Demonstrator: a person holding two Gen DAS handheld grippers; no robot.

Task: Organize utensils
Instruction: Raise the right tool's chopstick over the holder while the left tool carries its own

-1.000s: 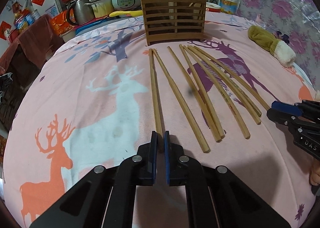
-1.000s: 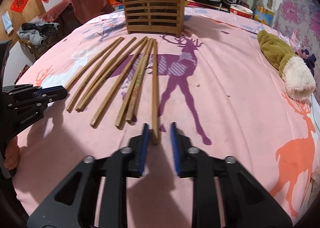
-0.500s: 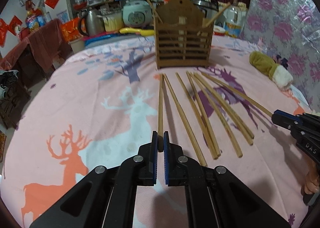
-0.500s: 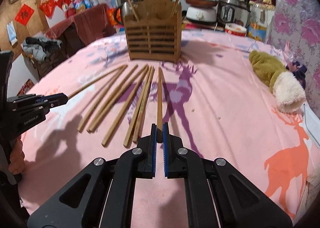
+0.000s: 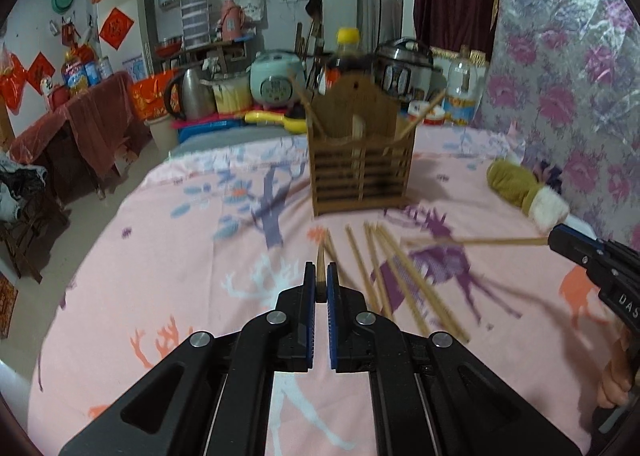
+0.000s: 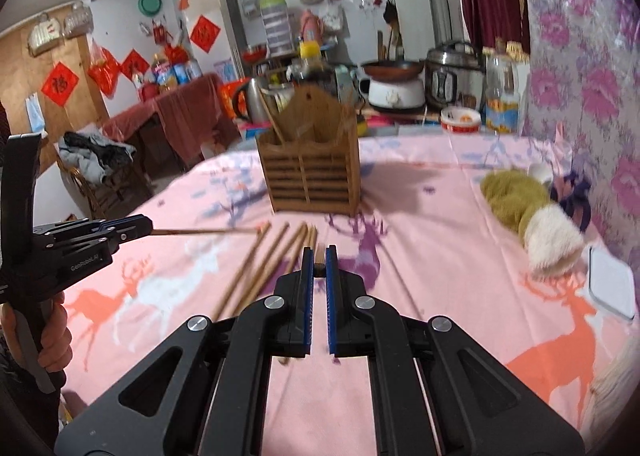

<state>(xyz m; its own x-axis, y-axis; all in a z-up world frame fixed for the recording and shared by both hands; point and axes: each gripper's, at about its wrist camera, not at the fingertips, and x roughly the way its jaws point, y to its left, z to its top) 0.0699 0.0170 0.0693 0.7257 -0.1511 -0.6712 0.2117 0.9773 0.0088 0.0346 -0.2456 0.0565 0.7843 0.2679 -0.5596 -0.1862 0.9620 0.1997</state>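
My left gripper [image 5: 318, 275] is shut on a wooden chopstick [image 5: 320, 266] that points away toward the holder, lifted off the cloth. My right gripper [image 6: 319, 259] is shut on another chopstick [image 6: 319, 254]. Seen from the left wrist view, the right gripper [image 5: 554, 235] holds its chopstick [image 5: 480, 242] level above the table. Seen from the right wrist view, the left gripper [image 6: 148, 227] carries its chopstick [image 6: 204, 232] the same way. Several chopsticks [image 5: 384, 272] still lie side by side on the pink deer-print cloth. A slatted wooden holder [image 5: 360, 163] stands at the back with chopsticks leaning in both compartments.
A green and white plush toy [image 6: 528, 211] lies at the right of the table, with a white tray [image 6: 612, 284] near the edge. Behind the holder stand rice cookers [image 5: 276, 83], a kettle [image 5: 188, 95] and a bottle. A floral wall [image 5: 568, 95] runs along the right.
Both grippers have risen off the cloth, each carrying the chopstick it closed on. The right jaws, apart around the chopstick a second ago, are now shut on it.
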